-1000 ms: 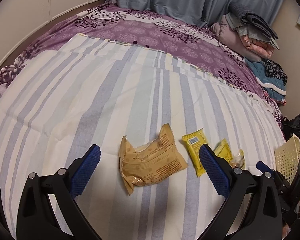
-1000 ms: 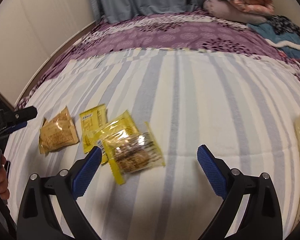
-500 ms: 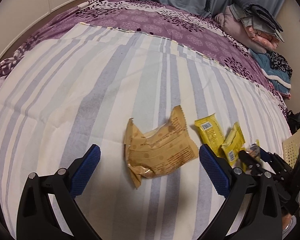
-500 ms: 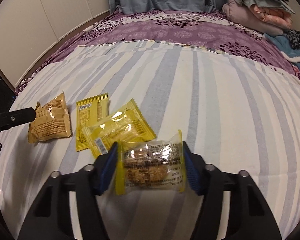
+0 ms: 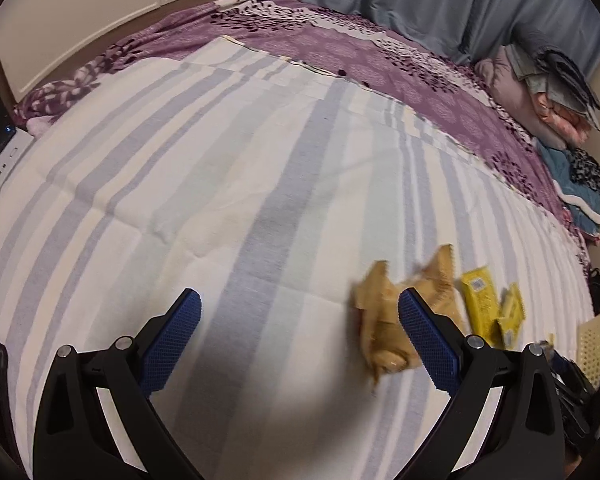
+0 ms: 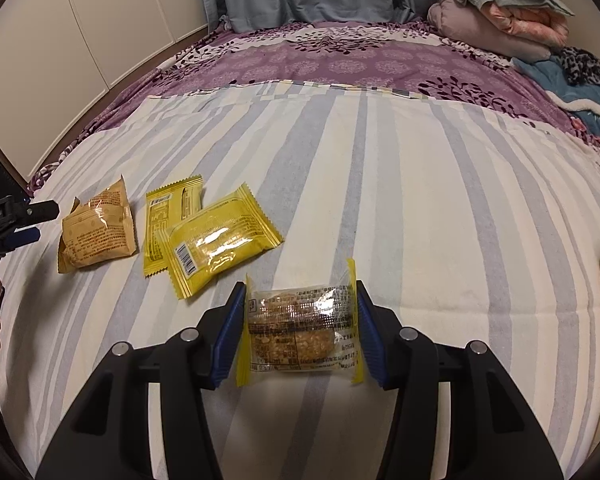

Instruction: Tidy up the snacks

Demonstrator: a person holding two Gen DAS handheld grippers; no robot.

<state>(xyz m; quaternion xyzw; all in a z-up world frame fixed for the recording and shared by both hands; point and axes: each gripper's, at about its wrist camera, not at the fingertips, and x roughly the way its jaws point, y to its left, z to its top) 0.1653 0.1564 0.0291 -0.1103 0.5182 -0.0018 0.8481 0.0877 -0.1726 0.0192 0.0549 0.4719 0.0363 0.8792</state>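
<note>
The bed (image 6: 440,184) carries four snack packets. Left of the clear cookie packet (image 6: 300,330) lie two yellow packets (image 6: 220,242) and one tan packet (image 6: 98,230). The right gripper (image 6: 300,332) fingers are closing on the cookie packet, its long axis spanning them. The left gripper (image 5: 300,340) fingers stand wide, empty.

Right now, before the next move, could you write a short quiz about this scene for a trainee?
1. True or false: the left tool is holding the tan snack packet.
2. Which item sits between the pads of the right tool? A) yellow packet B) clear oat-cookie packet C) basket
3. How many snack packets lie on the striped sheet, not counting the one in the right tool?

Key:
1. False; it is open, with nothing between its pads.
2. B, the clear oat-cookie packet.
3. Three: the tan one and two yellow packets.
</note>
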